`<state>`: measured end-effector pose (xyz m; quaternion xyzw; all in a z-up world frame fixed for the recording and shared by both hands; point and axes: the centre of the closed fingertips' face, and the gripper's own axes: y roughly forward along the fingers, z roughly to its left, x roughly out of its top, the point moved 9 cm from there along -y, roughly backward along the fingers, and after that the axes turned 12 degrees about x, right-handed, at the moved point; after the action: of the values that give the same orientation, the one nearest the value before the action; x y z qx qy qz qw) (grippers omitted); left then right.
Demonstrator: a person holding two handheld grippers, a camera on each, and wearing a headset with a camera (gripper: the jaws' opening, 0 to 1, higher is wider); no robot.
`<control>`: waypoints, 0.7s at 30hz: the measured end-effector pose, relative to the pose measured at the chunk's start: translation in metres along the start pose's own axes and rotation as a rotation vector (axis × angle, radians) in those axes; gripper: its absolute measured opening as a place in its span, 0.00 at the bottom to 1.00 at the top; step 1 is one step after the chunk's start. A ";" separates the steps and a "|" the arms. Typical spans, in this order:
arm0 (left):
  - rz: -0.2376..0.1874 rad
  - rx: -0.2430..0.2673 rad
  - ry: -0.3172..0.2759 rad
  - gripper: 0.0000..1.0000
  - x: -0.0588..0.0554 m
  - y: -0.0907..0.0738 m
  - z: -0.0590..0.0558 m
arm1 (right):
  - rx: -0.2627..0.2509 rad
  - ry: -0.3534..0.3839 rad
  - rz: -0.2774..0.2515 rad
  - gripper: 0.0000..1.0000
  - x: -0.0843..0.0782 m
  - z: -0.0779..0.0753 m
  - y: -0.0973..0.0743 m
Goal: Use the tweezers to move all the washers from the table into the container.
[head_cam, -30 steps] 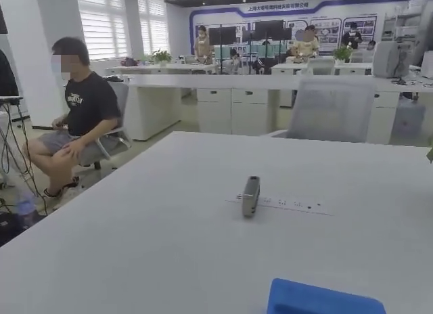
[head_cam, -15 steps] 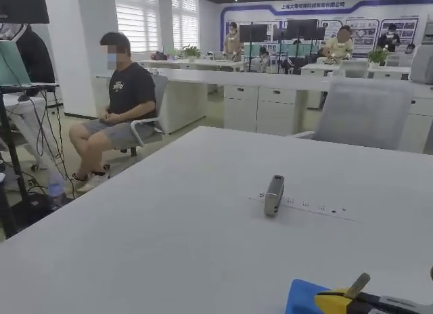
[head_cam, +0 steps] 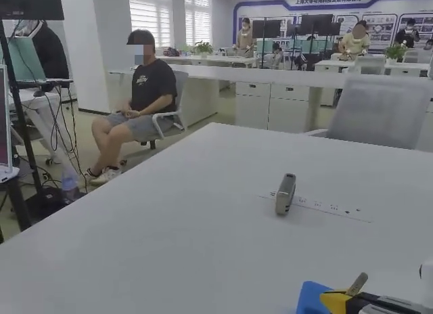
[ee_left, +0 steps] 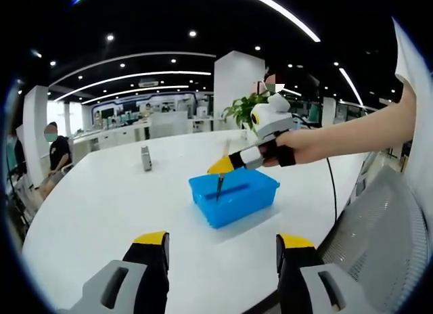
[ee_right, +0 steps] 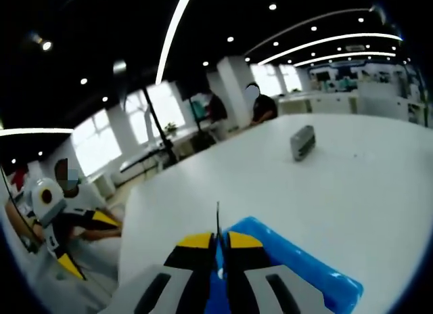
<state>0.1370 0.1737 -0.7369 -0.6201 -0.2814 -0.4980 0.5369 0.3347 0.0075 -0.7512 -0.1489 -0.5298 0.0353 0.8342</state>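
The blue container [ee_left: 233,195] stands on the white table [ee_left: 101,206]. My right gripper [ee_left: 224,166], held in a hand, hovers over it, shut on the tweezers [ee_left: 219,185], whose tips point down into the container. In the right gripper view the shut gripper [ee_right: 218,245] holds the thin tweezers [ee_right: 218,222] over the blue container [ee_right: 298,270]. The head view catches the container's corner [head_cam: 310,299], the yellow gripper tip [head_cam: 336,301] and the tweezers' end [head_cam: 356,284]. My left gripper [ee_left: 223,256] is open, low and nearer than the container, with nothing between its fingers.
A small grey device [head_cam: 285,193] stands upright beside a flush socket strip [head_cam: 325,207] mid-table. A seated person [head_cam: 139,104] is beyond the table's far left edge. An office chair [head_cam: 379,111] stands behind the table. A hand holding the left gripper [ee_right: 64,222] is at the left.
The head camera has swung left. The right gripper's yellow tip with the tweezers came in over the blue container at the bottom of the head view and stays there.
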 end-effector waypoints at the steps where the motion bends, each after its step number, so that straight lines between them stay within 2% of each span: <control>1: 0.000 0.001 0.000 0.63 0.000 0.000 0.000 | -0.001 0.003 0.007 0.03 -0.001 -0.002 0.002; 8: 0.002 0.005 -0.002 0.63 0.000 0.000 0.000 | -0.007 -0.015 0.045 0.03 -0.005 -0.003 0.011; 21: 0.004 0.006 -0.002 0.62 0.000 -0.001 0.000 | -0.012 -0.063 0.101 0.03 -0.007 -0.011 0.017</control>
<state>0.1363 0.1742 -0.7370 -0.6195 -0.2824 -0.4955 0.5394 0.3426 0.0197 -0.7667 -0.1794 -0.5476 0.0791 0.8134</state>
